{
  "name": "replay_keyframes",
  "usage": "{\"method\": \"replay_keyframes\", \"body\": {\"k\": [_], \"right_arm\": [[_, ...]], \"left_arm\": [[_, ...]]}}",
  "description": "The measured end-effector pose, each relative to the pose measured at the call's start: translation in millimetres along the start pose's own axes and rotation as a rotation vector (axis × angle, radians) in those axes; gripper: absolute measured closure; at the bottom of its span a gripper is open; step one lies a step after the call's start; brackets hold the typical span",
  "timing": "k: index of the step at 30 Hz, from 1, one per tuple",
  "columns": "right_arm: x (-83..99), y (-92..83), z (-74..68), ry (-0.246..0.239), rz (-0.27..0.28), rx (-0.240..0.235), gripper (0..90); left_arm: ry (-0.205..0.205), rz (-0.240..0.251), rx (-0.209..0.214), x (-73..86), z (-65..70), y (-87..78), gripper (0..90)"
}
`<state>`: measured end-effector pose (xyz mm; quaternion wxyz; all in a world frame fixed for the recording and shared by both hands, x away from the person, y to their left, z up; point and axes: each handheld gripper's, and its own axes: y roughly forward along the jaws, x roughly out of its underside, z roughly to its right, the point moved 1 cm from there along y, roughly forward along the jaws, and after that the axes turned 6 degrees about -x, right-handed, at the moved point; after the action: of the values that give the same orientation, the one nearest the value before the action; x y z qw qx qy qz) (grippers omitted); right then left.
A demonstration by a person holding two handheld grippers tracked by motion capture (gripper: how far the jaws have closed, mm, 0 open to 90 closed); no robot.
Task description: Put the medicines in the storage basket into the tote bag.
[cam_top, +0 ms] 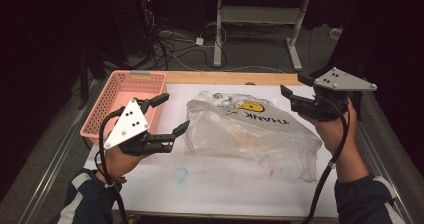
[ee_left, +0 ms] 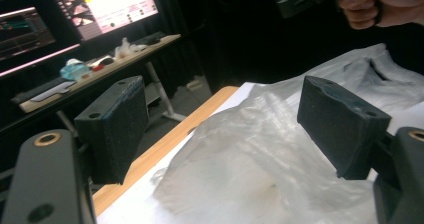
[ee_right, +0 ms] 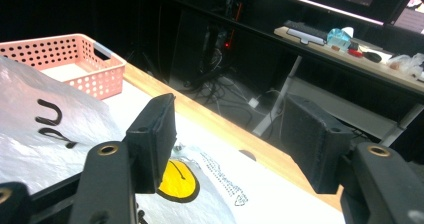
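Here we hold the left tongs (cam_top: 167,115) above the left part of the white sheet on the table (cam_top: 210,184), their jaws spread wide with nothing between them, the tips just beside the left edge of the clear plastic bag (cam_top: 250,131). In the left gripper view the two black pads (ee_left: 112,126) stand well apart and we see the crumpled bag (ee_left: 260,169) lying past and below them, not touched by either pad.

Our right tongs (cam_top: 295,95) sit raised over the far right corner of the bag, near the right edge of the table, and their jaws too are parted and hold nothing. In the right gripper view the pads (ee_right: 155,134) frame the far wooden edge of the table (ee_right: 215,121), with the yellow smiley face (ee_right: 179,180) printed on the bag just below the left pad.

The bag lies flat and rumpled in the middle of the table between our two hands, its black "THANK" lettering (cam_top: 267,116) turned away from us. A pink perforated basket (cam_top: 107,106) stands at the table's far left corner, just behind the left tongs and apart from the bag
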<state>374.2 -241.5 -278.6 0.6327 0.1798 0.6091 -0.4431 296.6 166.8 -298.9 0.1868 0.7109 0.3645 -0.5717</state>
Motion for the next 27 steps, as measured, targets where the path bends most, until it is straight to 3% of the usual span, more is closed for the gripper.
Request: {"method": "replay_keyframes", "body": {"k": [8, 10, 13, 15, 17, 19, 27], "right_arm": [[25.9, 9.6, -4.1, -0.002, -0.025, -0.007, 35.6], [32.1, 11.6, -6.5, -0.003, -0.030, -0.013, 33.5], [40.3, 12.3, -9.3, 0.003, -0.036, -0.035, 32.6], [44.7, 11.2, -11.2, 0.000, -0.039, -0.045, 31.5], [48.7, 8.4, -12.5, 0.007, -0.039, -0.056, 31.1], [52.1, 4.2, -12.3, 0.011, -0.037, -0.059, 30.5], [63.5, -24.3, -2.9, 0.037, -0.009, -0.024, 30.7]], "left_arm": [[-0.046, 0.055, -0.008, 5.9, -7.2, -15.8, 20.0], [-0.035, 0.048, -0.059, 9.0, -8.1, -16.1, 20.0], [-0.017, 0.000, -0.110, 20.3, -11.7, -10.3, 20.0], [0.021, -0.042, -0.149, 31.2, -13.0, -4.3, 20.0], [0.019, -0.079, -0.146, 42.9, -16.2, 1.0, 20.0], [0.053, -0.125, -0.181, 54.5, -18.2, 5.3, 20.0], [0.020, -0.213, -0.197, 91.6, -29.8, 6.4, 20.0]]}}
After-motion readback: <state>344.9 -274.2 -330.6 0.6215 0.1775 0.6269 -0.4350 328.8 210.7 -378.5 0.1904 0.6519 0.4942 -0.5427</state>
